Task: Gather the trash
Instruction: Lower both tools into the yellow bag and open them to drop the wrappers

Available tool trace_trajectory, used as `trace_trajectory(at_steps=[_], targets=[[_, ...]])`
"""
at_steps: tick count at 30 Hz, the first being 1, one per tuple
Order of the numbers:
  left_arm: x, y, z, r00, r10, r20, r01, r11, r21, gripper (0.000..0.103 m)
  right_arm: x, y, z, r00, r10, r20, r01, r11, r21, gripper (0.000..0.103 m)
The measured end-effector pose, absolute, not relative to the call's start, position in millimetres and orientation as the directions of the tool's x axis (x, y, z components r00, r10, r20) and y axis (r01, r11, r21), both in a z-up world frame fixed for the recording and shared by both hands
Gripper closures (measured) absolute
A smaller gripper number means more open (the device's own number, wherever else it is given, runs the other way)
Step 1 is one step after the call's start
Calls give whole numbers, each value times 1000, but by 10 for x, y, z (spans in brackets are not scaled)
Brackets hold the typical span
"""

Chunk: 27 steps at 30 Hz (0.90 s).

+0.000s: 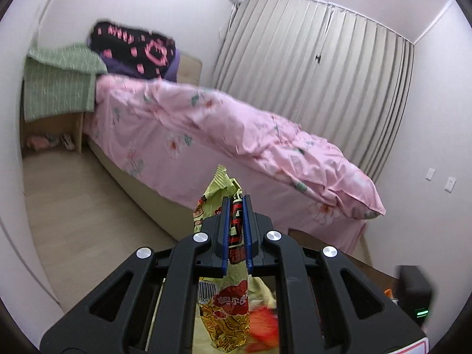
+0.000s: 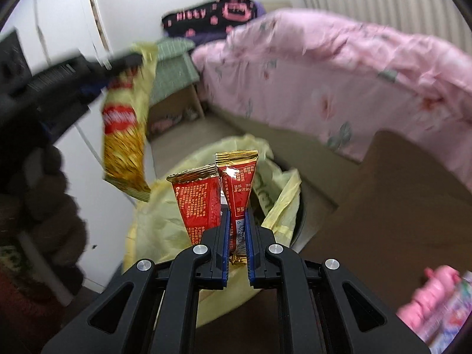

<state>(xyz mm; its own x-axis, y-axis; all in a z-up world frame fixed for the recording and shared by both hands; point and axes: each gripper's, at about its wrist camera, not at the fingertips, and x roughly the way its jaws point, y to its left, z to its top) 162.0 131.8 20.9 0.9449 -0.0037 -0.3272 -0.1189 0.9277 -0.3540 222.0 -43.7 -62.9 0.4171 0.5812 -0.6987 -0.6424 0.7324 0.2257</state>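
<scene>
We pinch a yellow snack bag [image 1: 227, 303] in the left gripper [image 1: 236, 203] and red wrappers [image 2: 236, 188] in the right gripper [image 2: 237, 215], above the lined bin [image 2: 277, 194]. Light, crinkly, slippery film; gripping mid-body seems safest.

I see a bed [image 1: 206, 129] with a pink floral cover against white walls [image 1: 141, 3], grey curtains [image 1: 309, 67] drawn behind it, and a pale wooden floor [image 1: 88, 206].

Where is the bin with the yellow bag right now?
In the right wrist view, the bin lined with a yellow bag sits on the floor just beyond the right gripper, which holds red wrappers, near the pink bed.
</scene>
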Motion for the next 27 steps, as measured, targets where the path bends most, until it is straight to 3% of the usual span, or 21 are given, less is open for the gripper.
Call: trace_trajectory(at_steps=[4, 12, 24, 25, 27], targets=[[1901, 1249, -227, 908, -39, -417, -117, 933, -340, 95, 2375, -437, -804, 419, 532, -735, -600, 771, 216, 93], [1780, 1160, -903, 819, 33, -573, -178, 964, -199, 96, 2349, -487, -817, 459, 499, -735, -619, 773, 138, 93], [1571, 1386, -982, 792, -78, -605, -205, 900, -384, 96, 2342, -327, -808, 451, 523, -724, -629, 761, 158, 93], [1566, 1399, -945, 794, -92, -600, -198, 895, -400, 94, 2336, -324, -808, 447, 526, -724, -627, 761, 165, 92], [1550, 1415, -845, 799, -124, -588, -178, 886, -429, 74, 2335, -335, -805, 446, 523, -726, -622, 765, 169, 86]])
